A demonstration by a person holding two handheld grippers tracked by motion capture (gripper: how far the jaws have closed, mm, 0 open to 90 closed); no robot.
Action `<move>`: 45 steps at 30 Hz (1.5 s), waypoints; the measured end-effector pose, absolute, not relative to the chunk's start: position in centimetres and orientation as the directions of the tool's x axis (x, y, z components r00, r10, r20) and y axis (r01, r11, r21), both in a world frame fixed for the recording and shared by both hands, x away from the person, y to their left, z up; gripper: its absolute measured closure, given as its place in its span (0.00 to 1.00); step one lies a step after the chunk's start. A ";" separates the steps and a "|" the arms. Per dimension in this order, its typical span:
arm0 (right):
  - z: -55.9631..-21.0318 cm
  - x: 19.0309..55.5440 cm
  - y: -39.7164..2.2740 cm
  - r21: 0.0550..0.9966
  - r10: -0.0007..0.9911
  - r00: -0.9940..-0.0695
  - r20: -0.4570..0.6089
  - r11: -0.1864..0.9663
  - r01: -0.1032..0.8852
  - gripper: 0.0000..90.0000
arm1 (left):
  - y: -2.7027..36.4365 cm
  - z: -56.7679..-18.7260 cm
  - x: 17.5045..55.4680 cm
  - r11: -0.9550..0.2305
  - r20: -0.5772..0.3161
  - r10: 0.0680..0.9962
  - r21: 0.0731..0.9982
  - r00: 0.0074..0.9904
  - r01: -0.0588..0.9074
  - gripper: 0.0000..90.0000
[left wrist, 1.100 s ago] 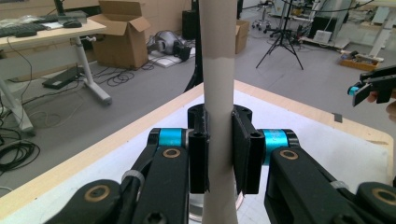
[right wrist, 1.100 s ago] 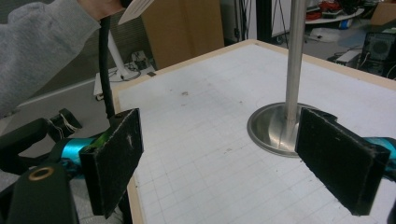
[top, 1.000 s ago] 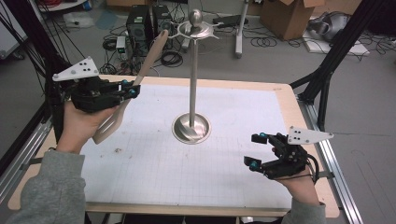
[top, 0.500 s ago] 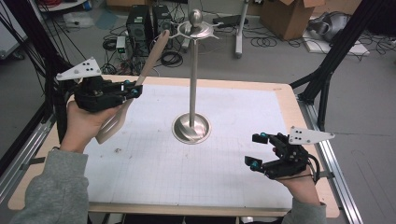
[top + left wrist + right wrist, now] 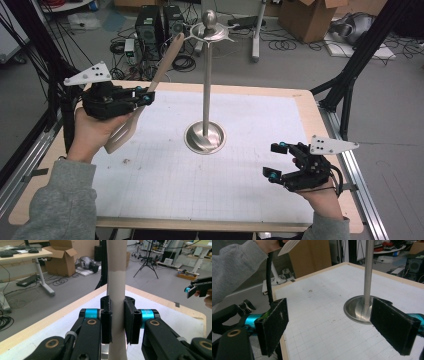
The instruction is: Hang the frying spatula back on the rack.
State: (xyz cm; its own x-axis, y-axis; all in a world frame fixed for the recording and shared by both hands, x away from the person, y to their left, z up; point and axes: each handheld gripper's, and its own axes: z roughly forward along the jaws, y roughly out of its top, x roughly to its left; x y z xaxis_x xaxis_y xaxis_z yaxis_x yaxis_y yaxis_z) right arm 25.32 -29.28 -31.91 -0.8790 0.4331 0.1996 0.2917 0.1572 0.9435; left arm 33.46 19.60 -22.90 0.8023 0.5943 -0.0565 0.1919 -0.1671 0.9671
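The wooden spatula (image 5: 145,95) is clamped by its handle in the left gripper (image 5: 144,96), its long axis slanting far-right toward the stand (image 5: 206,100) top, while the right gripper (image 5: 276,161) is held wide open and empty at near right.

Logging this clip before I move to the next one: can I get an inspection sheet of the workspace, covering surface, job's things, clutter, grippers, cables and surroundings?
Surface: wooden table under a white grid mat, small marks near its left side.
Job's things: wooden spatula held tilted, blade low; metal stand upright at mat centre.
Clutter: nothing seen on the mat.
Grippers: left gripper clamped on the spatula handle; right gripper open, holding nothing, near the front right edge.
Cables: loose coils on the floor beyond the table.
Surroundings: cardboard box, computer tower.
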 end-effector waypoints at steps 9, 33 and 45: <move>-31.9 25.3 -29.3 0.943 0.430 -0.880 0.201 0.157 0.292 0.16 | 19.0 -23.1 33.7 -0.175 -0.058 0.584 0.965 0.810 0.195 0.87; -31.9 25.3 -29.3 0.944 0.429 -0.880 0.202 0.154 0.292 0.16 | 17.1 -24.2 34.5 -0.181 -0.086 0.587 0.955 0.805 0.234 0.87; -31.9 25.2 -29.2 0.944 0.426 -0.882 0.202 0.154 0.291 0.16 | 16.1 -24.6 34.9 -0.211 -0.073 0.599 0.946 0.797 0.245 0.87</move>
